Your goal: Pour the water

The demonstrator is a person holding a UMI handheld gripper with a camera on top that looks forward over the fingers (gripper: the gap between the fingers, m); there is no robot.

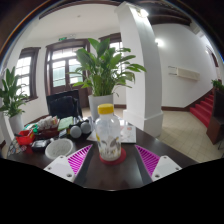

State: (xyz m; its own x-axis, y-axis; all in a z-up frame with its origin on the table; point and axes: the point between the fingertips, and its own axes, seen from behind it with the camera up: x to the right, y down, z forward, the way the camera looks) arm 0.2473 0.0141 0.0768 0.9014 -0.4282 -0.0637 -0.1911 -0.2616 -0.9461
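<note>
A clear plastic bottle [108, 130] with a yellow cap and a printed label stands upright on a round red base [108, 157] on a dark table [120, 175]. It is between my gripper's [113, 160] two fingers, and a gap shows on each side. The left pink pad [80, 156] and the right pink pad [147, 158] are spread wide, so the gripper is open around the bottle's lower part. No cup or other vessel shows near the bottle.
A white bowl [58, 147] and several small dark and red items lie on the table left of the bottle. A large potted plant [104, 72] stands behind it. A white pillar [135, 60] and red stairs [205, 105] are further back.
</note>
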